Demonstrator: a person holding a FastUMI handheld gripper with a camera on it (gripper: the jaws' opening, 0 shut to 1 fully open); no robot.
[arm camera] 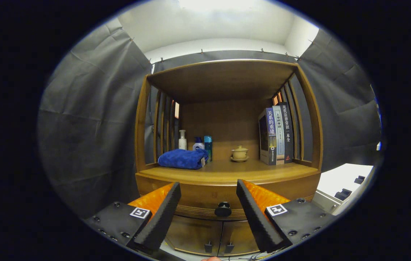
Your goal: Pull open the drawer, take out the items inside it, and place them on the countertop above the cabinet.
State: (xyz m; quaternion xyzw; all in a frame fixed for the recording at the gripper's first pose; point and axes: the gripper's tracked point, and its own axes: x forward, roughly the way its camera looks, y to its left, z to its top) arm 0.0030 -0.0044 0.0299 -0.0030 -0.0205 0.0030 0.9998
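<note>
Grey cloth walls surround a wooden cabinet (227, 152). Its drawer (223, 197) sits closed, the black knob (223, 209) just ahead of the tongs (208, 190), which stand apart and empty (nothing gripped). The opening step is in hand: advance, close on the knob, pull straight back.

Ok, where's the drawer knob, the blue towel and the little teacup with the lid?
Drawer knob (223, 209), gripper view: its round black face, between the open claw's fingers.
Blue towel (183, 158), gripper view: middle of the folded top.
Lidded teacup (240, 152), gripper view: the cup's body above its saucer.
</note>
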